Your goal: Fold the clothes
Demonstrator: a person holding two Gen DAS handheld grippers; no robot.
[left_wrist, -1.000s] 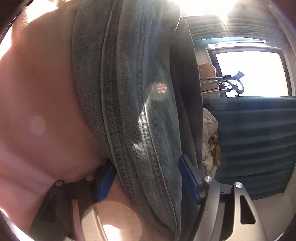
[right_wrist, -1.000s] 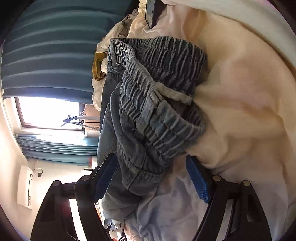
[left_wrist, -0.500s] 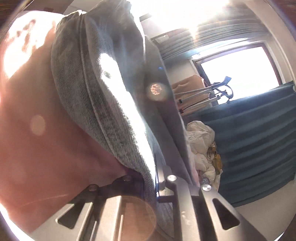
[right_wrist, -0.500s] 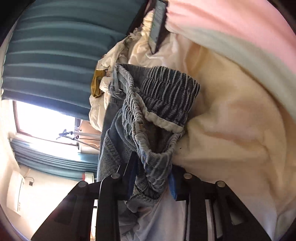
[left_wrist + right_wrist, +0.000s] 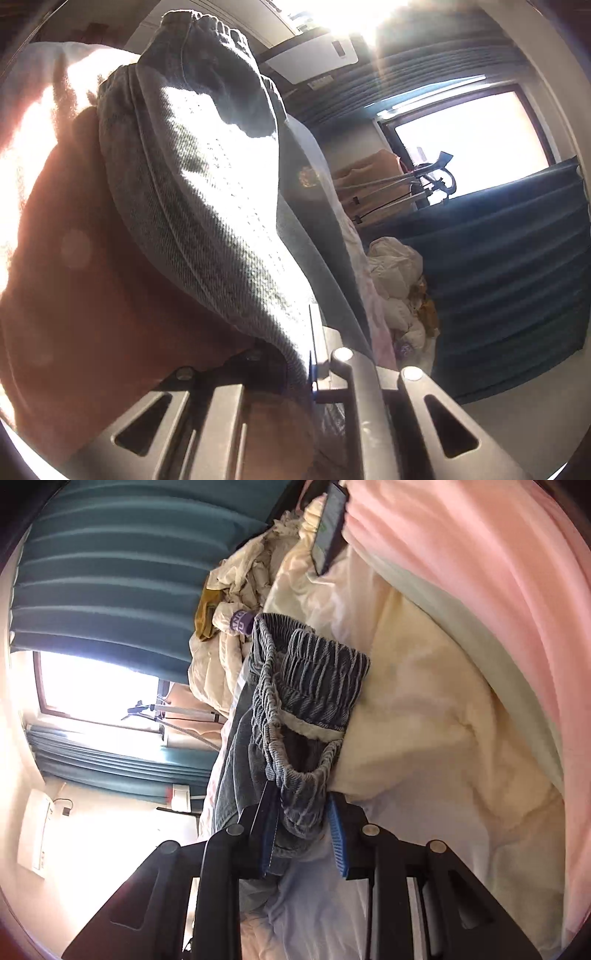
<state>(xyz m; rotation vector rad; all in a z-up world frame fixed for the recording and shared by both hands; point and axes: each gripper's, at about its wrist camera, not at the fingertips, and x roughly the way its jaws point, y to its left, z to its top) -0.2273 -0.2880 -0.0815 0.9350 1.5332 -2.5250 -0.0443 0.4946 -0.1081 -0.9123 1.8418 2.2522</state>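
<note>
The left claw (image 5: 310, 363) is clamped on a fold of the blue-grey denim garment (image 5: 207, 206), its blue pads nearly meeting with only the thin cloth between them; its jaws closed on the cloth within the last second. From that grip the denim rises up and away, sunlit across the middle, to a gathered edge at the top of the left wrist view, with reddish-pink bedding (image 5: 81, 295) behind it on the left. The right claw (image 5: 303, 834) grips the bunched elastic waistband (image 5: 314, 686) of the same denim garment between its blue ribbed pads (image 5: 338, 842), having likewise just closed, and the waistband loops open just beyond the fingertips. The garment lies over a cream quilted duvet (image 5: 443, 738) on the bed, with a pink sheet (image 5: 498, 572) further out and a dark phone (image 5: 330, 524) resting at the far edge. Beyond are a heap of crumpled cream clothes (image 5: 243, 583), teal pleated curtains (image 5: 110, 561) and a bright window (image 5: 96, 686).
</note>
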